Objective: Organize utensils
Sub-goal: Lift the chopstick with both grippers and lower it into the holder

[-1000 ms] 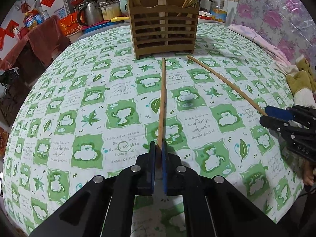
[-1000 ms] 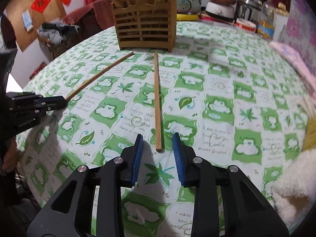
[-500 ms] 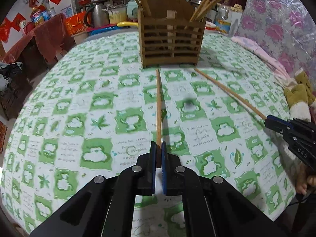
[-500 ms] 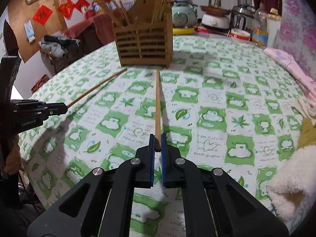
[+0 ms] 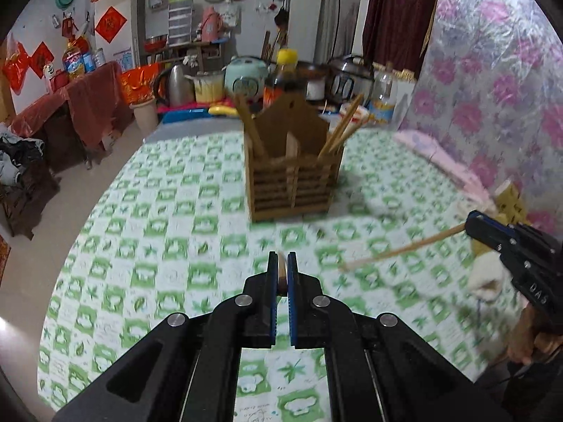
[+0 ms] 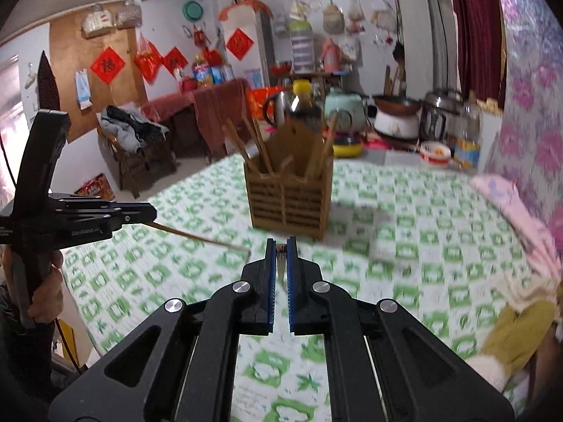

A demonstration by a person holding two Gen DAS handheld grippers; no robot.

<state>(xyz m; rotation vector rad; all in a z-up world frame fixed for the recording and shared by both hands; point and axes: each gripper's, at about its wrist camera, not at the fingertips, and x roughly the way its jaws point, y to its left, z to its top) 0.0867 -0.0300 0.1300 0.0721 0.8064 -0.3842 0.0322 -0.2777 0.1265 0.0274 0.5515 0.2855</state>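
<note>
A slatted wooden utensil holder [image 5: 292, 183] [image 6: 288, 197] stands on the green-and-white tablecloth with several chopsticks upright in it. My left gripper [image 5: 281, 260] is shut on the end of a wooden chopstick [image 5: 281, 272], which shows end-on between the blue pads. From the right wrist view that left gripper [image 6: 151, 212] holds the same stick [image 6: 197, 237] in the air, tip slanting down toward the holder. My right gripper [image 6: 280, 246] is shut on a second chopstick [image 6: 281, 249]. In the left wrist view the right gripper [image 5: 471, 223] carries it [image 5: 397, 249] above the cloth.
Behind the table stand a kettle [image 5: 176, 84], a pale green cooker [image 5: 246, 77], a dark sauce bottle [image 5: 285, 74] and pots [image 6: 397, 116]. A pink cloth [image 6: 520, 221] and a plush toy [image 6: 517, 327] lie at the table's right edge. A hand [image 6: 45, 292] grips the left tool.
The right gripper shut on its chopstick. Both grippers then rose, lifting both chopsticks off the cloth, and the views tilted up toward the holder.
</note>
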